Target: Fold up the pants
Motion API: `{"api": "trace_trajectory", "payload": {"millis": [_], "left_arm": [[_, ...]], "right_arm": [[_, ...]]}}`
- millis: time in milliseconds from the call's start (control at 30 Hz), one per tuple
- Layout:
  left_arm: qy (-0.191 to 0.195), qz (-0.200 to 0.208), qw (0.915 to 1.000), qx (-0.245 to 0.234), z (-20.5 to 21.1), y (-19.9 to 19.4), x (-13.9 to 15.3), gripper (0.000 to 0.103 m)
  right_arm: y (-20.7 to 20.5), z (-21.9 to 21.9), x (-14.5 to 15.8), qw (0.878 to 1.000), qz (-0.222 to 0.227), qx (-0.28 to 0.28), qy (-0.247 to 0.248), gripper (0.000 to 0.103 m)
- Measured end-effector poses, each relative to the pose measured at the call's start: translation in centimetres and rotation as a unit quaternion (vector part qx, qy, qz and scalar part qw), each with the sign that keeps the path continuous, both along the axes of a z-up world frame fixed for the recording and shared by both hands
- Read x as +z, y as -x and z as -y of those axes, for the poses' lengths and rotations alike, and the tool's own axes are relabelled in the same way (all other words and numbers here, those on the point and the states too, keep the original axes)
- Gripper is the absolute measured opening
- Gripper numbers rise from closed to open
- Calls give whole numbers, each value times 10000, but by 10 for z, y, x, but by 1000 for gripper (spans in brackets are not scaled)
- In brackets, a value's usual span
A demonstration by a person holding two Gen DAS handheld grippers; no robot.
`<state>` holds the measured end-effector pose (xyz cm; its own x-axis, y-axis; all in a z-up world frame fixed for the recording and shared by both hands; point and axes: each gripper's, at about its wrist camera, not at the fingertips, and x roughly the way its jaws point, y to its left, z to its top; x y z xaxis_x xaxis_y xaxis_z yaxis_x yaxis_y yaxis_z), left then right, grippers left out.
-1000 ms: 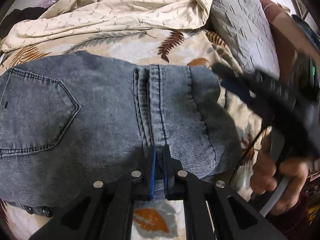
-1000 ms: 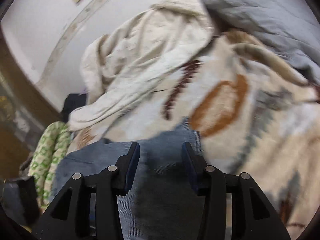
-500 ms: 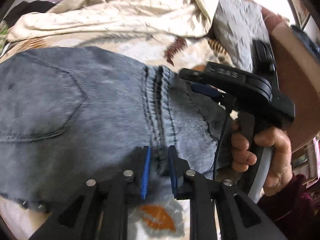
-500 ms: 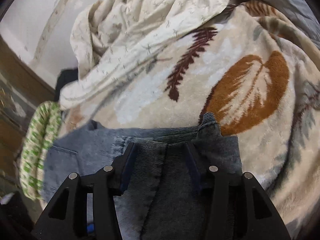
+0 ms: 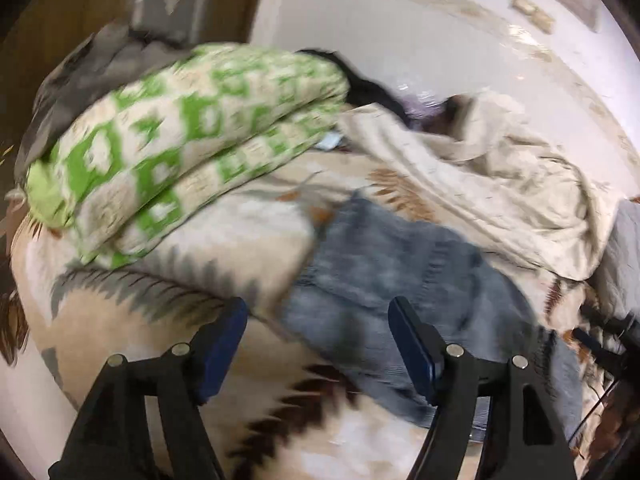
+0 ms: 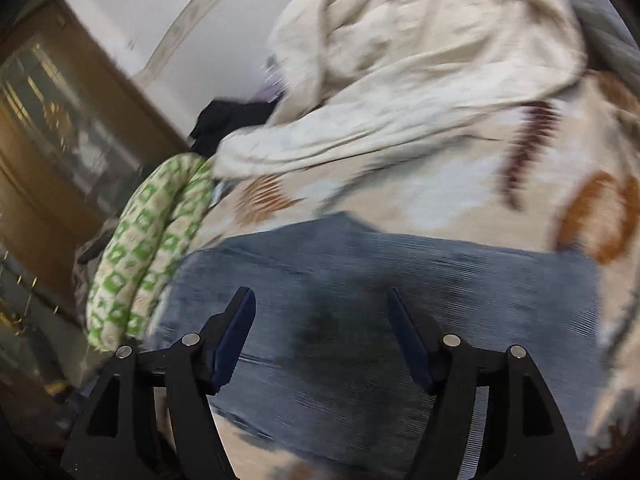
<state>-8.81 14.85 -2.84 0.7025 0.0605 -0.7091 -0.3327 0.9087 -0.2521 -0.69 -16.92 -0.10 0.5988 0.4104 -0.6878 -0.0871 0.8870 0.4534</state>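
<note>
Right now I have both tools spread wide and holding nothing. My left gripper (image 5: 318, 344) hangs over the bed with its blue-padded fingers (image 5: 412, 354) far apart; one finger sits over the bare blanket (image 5: 132, 320), the other over the near edge of the jeans (image 5: 400, 276). My right gripper (image 6: 320, 336) is just as wide, and both its fingers frame denim with a gap of cloth between them; I cannot tell whether the pads touch the fabric, since both views are smeared with motion blur.

The jeans (image 6: 400, 292) lie as a compact grey-blue bundle on the leaf-patterned blanket (image 6: 440, 184), roughly in the middle of the bed. In the left view they reach from the centre toward the right edge of the bed, with blanket showing around them on the near and left sides. A crumpled cream sheet (image 5: 500, 184) is heaped along the far side of the bed, just beyond the jeans, and its lower fold comes close to their far edge. A folded green-and-white quilt (image 5: 180, 140) is stacked at the far left corner of the bed, apart from the jeans in the left view, though in the right view the quilt (image 6: 152, 248) sits just beside the denim's left end. Something dark (image 6: 232, 120) lies behind the quilt against the white wall (image 5: 400, 32).
</note>
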Motion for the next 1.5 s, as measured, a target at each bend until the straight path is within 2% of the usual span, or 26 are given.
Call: {"api": "trace_trajectory", "payload": {"millis": [100, 200, 300, 400, 467, 500, 533, 633, 733, 833, 933, 1000, 1067, 1167, 1333, 1500], "left_arm": [[214, -191, 9996, -26, -10, -7, -12, 77], [242, -148, 9995, -158, -5, -16, -17, 89], [286, -273, 9988, -301, 1, -23, -27, 89], [589, -597, 9950, -547, 5, -35, -40, 89], [663, -590, 9945, -551, 7, -38, -43, 88], [670, -525, 9946, -591, 9, -38, -40, 81], [740, -462, 9937, -707, 10, -40, -39, 71], [811, -505, 9922, -797, 12, -41, -40, 57], [1066, -511, 9901, -762, 5, -41, -42, 50], [1121, -503, 9892, -804, 6, -42, -43, 45], [1133, -479, 9888, -849, 8, -43, -43, 41], [1174, -459, 9883, -857, 8, -44, -43, 40], [1180, -425, 9882, -879, 9, -44, -42, 37], [1110, -343, 9889, -926, 10, -42, -39, 34], [871, -55, 9902, -1091, 21, -35, -27, 28], [539, 363, 9893, -1303, 35, -24, -13, 27]], "right_arm": [[-37, -60, 11, 9976, -469, 460, 194, 69], [-70, -120, 20, 9929, -781, 732, 516, 69], [-96, -176, 18, 9822, -987, 1098, 1159, 70], [-116, -221, 8, 9716, -1234, 1337, 1515, 69], [-126, -245, 3, 9635, -1326, 1464, 1810, 69], [-131, -260, -2, 9579, -1325, 1554, 2020, 69], [-136, -269, -6, 9539, -1329, 1608, 2159, 69], [-148, -293, -20, 9403, -1457, 1705, 2560, 69], [-159, -309, -39, 9228, -1673, 1826, 2953, 69], [-167, -314, -56, 9142, -1901, 1775, 3109, 68], [-169, -314, -71, 9049, -2094, 1702, 3290, 56], [-167, -313, -75, 8974, -2044, 1743, 3499, 46], [-163, -311, -75, 8924, -1939, 1745, 3683, 29], [-157, -297, -68, 8944, -1856, 1775, 3663, 16], [-142, -260, -39, 9154, -1526, 1588, 3368, 11], [-129, -227, -7, 9373, -1197, 1270, 3016, 11]]}}
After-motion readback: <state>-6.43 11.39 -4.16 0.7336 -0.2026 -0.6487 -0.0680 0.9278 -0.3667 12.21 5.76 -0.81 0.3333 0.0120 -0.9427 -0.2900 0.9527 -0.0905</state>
